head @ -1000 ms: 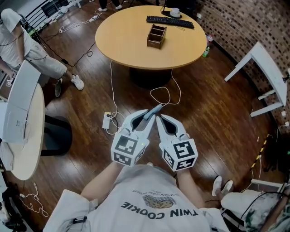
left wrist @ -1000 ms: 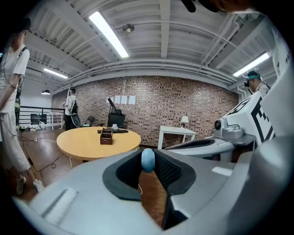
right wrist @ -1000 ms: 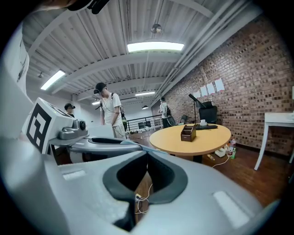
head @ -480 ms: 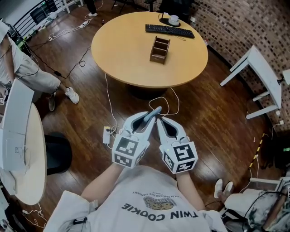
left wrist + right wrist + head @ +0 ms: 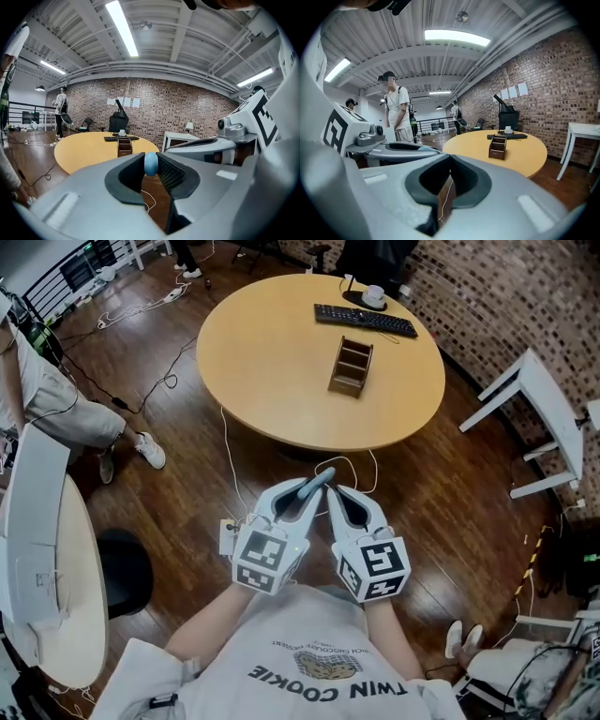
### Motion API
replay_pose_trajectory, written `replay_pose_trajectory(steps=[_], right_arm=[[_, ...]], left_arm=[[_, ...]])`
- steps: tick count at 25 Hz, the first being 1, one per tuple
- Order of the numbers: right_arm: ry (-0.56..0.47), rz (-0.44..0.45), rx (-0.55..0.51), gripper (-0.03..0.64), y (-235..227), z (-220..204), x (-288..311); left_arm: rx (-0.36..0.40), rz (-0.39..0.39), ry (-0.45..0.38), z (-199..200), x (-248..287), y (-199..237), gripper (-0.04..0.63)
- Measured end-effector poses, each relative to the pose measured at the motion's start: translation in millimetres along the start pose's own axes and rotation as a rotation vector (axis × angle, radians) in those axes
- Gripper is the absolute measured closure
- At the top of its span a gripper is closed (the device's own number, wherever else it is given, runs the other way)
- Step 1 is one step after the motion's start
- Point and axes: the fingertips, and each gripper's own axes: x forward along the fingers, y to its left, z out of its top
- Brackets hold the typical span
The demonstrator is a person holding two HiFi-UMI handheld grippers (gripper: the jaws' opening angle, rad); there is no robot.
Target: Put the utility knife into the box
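left gripper (image 5: 315,484) clamps utility knife (image 5: 151,164) | right gripper (image 5: 449,160) jaws together, empty | shirt print (image 5: 328,690): TWIN COOKIE

Bare table (image 5: 272,352) round box (image 5: 352,367), w/ keyboard (image 5: 366,321) behind it

A round wooden table (image 5: 272,352) stands on the dark floor (image 5: 450,493). A black keyboard (image 5: 366,321) lies near its far edge, with what seems to be a white cup (image 5: 374,294) just behind. A white cable (image 5: 230,456) trails down the floor.
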Motion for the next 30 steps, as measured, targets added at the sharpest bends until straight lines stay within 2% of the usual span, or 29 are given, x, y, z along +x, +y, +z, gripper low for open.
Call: replay_pose_trajectory(steps=[5, 19, 30], right_arm=[[0.003, -0.020, 0.000, 0.614, -4, 5, 22], [0.004, -0.026, 0.037, 0.615, -54, 8, 65], [0.031, 0.016, 0.027, 0.614, -138, 20, 110]], left_arm=[[-0.019, -0.016, 0.007, 1, 11, 21, 0.518], [0.011, -0.037, 0.026, 6, 76, 43, 0.518], [0.032, -0.004, 0.065, 18, 175, 59, 0.518]])
